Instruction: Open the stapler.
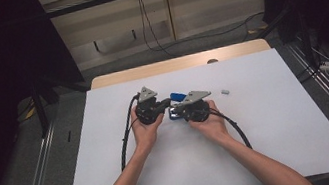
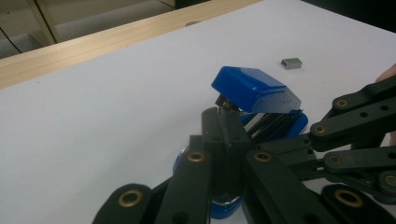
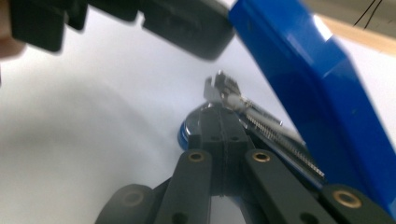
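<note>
One blue stapler (image 2: pixel 254 91), lid tilted upward.

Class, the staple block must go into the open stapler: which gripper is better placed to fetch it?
Probably the right gripper: the staple block lies on its side of the stapler; the left gripper is farther.

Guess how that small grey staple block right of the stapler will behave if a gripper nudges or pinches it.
The staple block looks tiny and flat-sided, so it would probably slide on the smooth white table rather than roll. Lying low, it likely gives closed jaws little to pinch. If it is a glued strip of staples, a hard squeeze may break it apart.
</note>
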